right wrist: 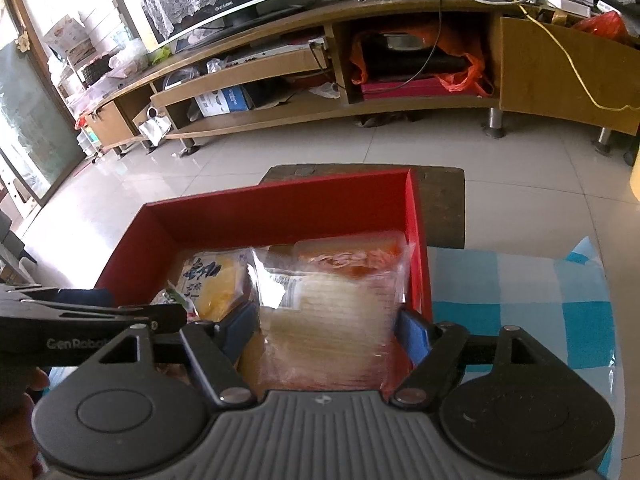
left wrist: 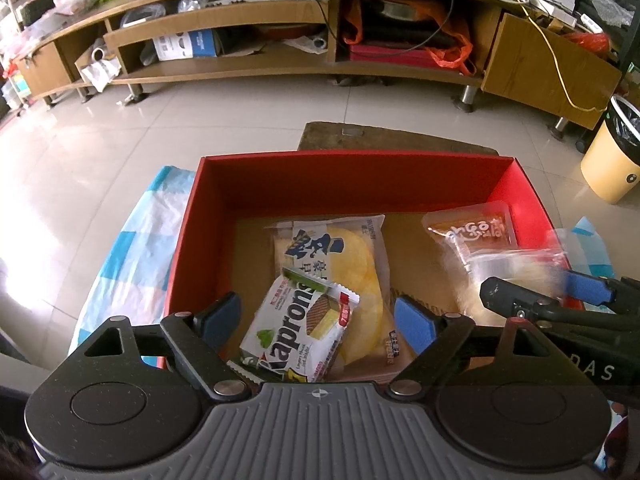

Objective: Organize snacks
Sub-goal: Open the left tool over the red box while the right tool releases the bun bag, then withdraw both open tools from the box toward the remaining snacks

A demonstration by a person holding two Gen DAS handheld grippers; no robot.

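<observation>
Grippers angled down over a red box [left wrist: 200,216] on a checked cloth [left wrist: 132,248], left gripper [left wrist: 320,320] spread apart around one wafer packet [left wrist: 296,328] without pressing it, right gripper [right wrist: 326,332] with fingers flanking one clear cracker bag [right wrist: 332,320], contact unclear, four snack packs counted inside, including one yellow cake [left wrist: 344,256] and one orange pack [left wrist: 472,228].

Checked cloth [right wrist: 520,292] covers table; red box [left wrist: 320,184] on it.

White-and-green foil wafer packet [left wrist: 298,326], near left in the box: "Kaprons". Black plastic arm of the left gripper [right wrist: 86,326], near left: "GenRobot", cut off. Black casing of the right gripper [left wrist: 532,300], near right: letters "DAS".
</observation>
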